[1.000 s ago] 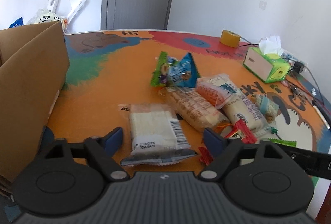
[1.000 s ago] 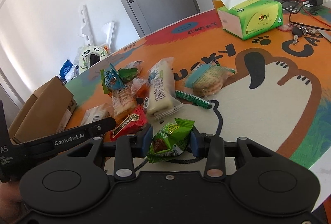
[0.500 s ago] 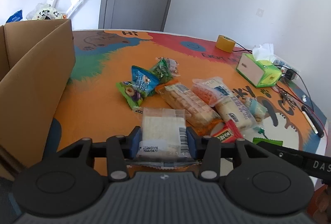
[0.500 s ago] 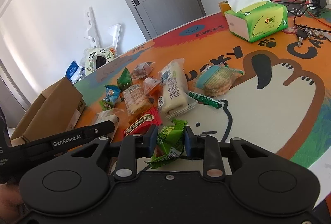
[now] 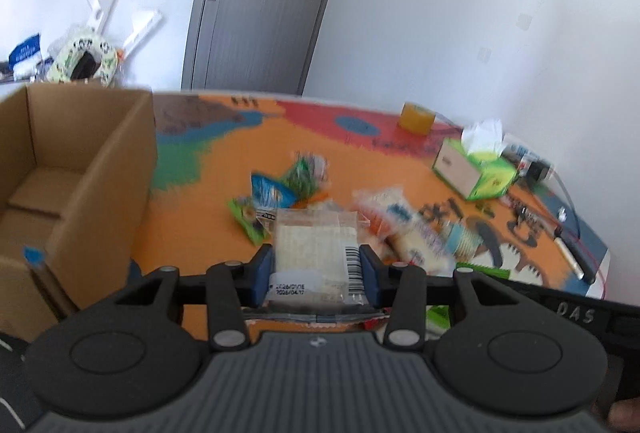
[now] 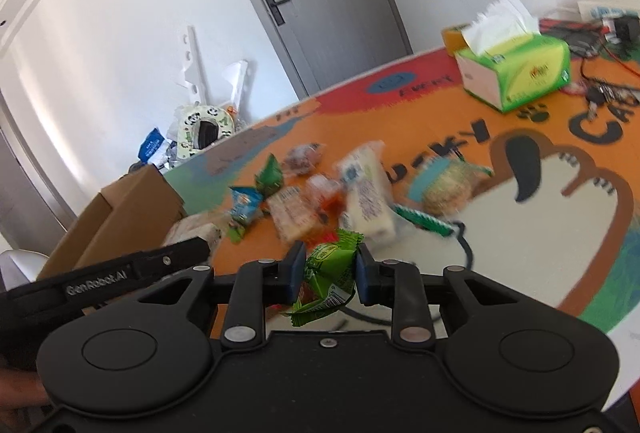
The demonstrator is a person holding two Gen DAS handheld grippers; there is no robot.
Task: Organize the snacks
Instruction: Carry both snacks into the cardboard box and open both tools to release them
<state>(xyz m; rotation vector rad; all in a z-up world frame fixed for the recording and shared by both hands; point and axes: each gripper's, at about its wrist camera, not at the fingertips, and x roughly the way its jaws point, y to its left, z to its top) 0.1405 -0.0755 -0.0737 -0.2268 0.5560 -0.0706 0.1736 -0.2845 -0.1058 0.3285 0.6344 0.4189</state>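
My left gripper [image 5: 316,273] is shut on a clear pack of white crackers [image 5: 314,249] and holds it above the table. An open cardboard box [image 5: 76,177] stands to its left. My right gripper [image 6: 326,271] is shut on a green snack packet [image 6: 326,273], lifted off the table. A pile of snack packs [image 6: 320,193] lies on the colourful table mat [image 6: 520,233] beyond it; the pile also shows in the left wrist view [image 5: 400,229]. The box also shows in the right wrist view [image 6: 120,221], at the left.
A green tissue box [image 6: 516,73] stands at the back right, with cables and keys [image 6: 600,93] beside it. A yellow tape roll [image 5: 416,117] sits at the far table edge. A grey door [image 5: 260,1] and clutter by the wall lie behind.
My left gripper closed on the cracker pack and lifted it, turning towards the box. My right gripper tightened on the green packet and rose with it.
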